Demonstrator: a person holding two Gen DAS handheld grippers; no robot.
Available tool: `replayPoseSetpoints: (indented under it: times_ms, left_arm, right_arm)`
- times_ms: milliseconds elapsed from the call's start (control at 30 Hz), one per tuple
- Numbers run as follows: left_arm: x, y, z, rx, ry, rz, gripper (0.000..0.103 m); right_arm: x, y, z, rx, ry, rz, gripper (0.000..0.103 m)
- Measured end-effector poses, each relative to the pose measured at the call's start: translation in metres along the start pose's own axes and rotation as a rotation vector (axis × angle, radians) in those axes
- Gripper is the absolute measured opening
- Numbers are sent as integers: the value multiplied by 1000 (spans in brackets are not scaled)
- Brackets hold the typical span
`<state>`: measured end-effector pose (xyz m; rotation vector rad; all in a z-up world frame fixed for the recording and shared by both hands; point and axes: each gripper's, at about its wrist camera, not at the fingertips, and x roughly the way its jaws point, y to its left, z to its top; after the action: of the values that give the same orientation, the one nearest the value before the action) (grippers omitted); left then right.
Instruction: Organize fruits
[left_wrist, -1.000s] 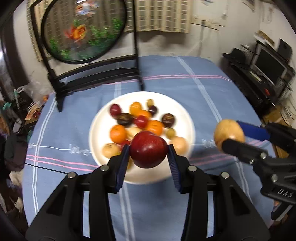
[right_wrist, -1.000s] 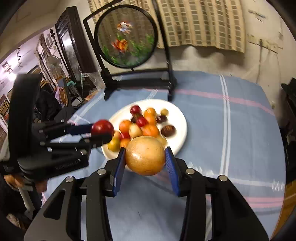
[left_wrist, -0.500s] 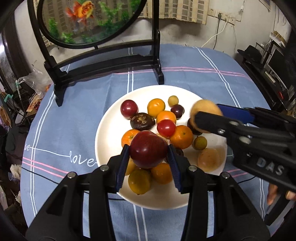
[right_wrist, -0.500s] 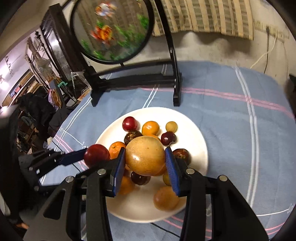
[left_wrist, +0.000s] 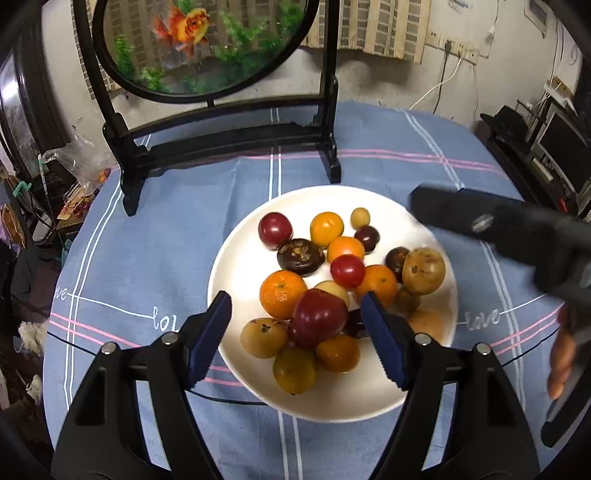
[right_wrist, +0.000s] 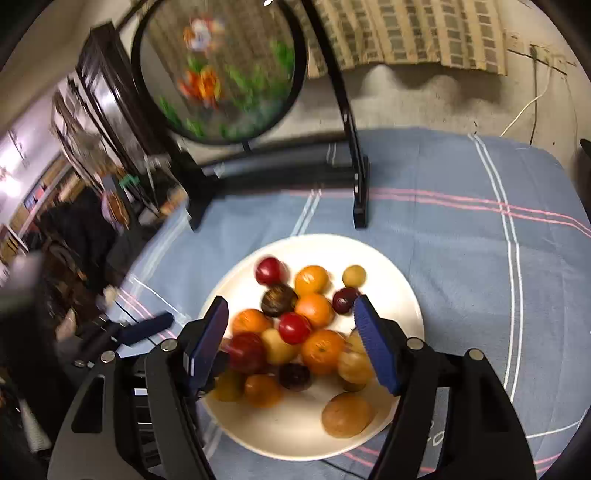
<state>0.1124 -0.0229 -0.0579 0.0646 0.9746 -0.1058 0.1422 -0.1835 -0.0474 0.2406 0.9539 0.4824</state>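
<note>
Left gripper (left_wrist: 297, 332) spread wide, red apple (left_wrist: 317, 318) on plate (left_wrist: 236, 266)

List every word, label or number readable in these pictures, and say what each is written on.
"love" — white script on the blue tablecloth, right of the plate, in the left wrist view.
"lo…" — same script left of the plate; the left claw covers the rest.
"…ve" — same script at the cloth's left edge; its start is lost over the edge.
Right wrist view: white script near the lower right corner, too cut off to read.
Nothing else is legible.
</note>
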Motion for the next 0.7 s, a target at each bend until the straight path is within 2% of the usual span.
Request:
replayPoseSetpoints:
  times_ms: [167,367,500,700]
  left_arm:
    - [-37,1,2,7,-93,27,88]
    - [-76,-2,0,3,-179,16,94]
    - [-92,-6,-2,-11,-200,4,100]
    - [-106,-8,-10,-43,-209,-9,101]
  right_arm:
    - [-52,0,-3,8,-92,29,71]
    - [-101,-1,-46,-5,-142,-24,75]
    - [-113,12,-70,-39,-136,-36,75]
    - [-124,30,-87,-55,-148,-15,75]
